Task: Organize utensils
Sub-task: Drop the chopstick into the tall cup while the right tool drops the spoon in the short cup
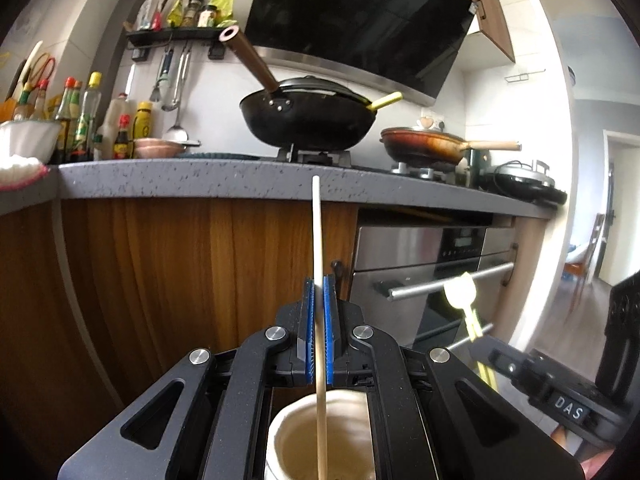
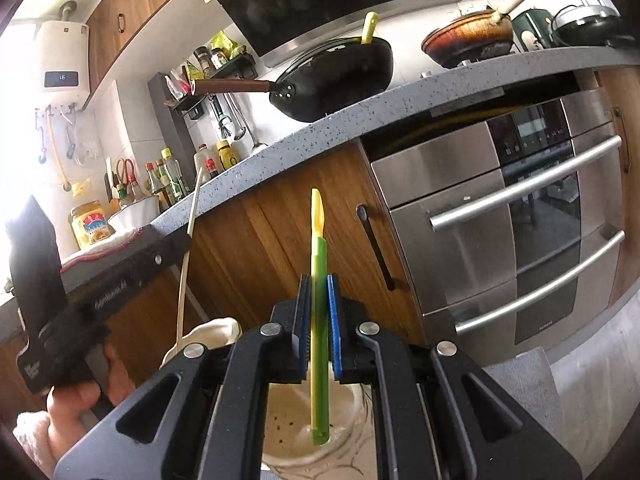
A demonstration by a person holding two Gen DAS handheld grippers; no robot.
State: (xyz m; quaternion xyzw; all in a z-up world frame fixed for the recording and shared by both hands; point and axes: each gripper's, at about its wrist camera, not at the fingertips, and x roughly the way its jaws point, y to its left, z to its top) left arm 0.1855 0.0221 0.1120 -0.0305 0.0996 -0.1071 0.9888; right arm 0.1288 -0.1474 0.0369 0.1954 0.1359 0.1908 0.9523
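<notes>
My left gripper (image 1: pixel 319 292) is shut on a pale wooden stick (image 1: pixel 318 240) that stands upright, its lower end down in a cream ceramic cup (image 1: pixel 292 436) below the jaws. My right gripper (image 2: pixel 318 292) is shut on green and yellow plastic utensils (image 2: pixel 318 264), their lower ends in a glass jar (image 2: pixel 288 440). The left view shows the right gripper (image 1: pixel 480 340) at the right with the yellow-green utensil (image 1: pixel 460 292). The right view shows the left gripper (image 2: pixel 188 236) with the stick (image 2: pixel 188 248) and the cream cup (image 2: pixel 212 334).
A grey speckled counter edge (image 1: pixel 240 184) runs ahead, above wooden cabinet doors (image 1: pixel 160 264) and a steel oven (image 1: pixel 440 280). A black wok (image 1: pixel 308 120) and a brown pan (image 1: pixel 424 144) sit on the hob. Sauce bottles (image 1: pixel 84 120) stand at the left.
</notes>
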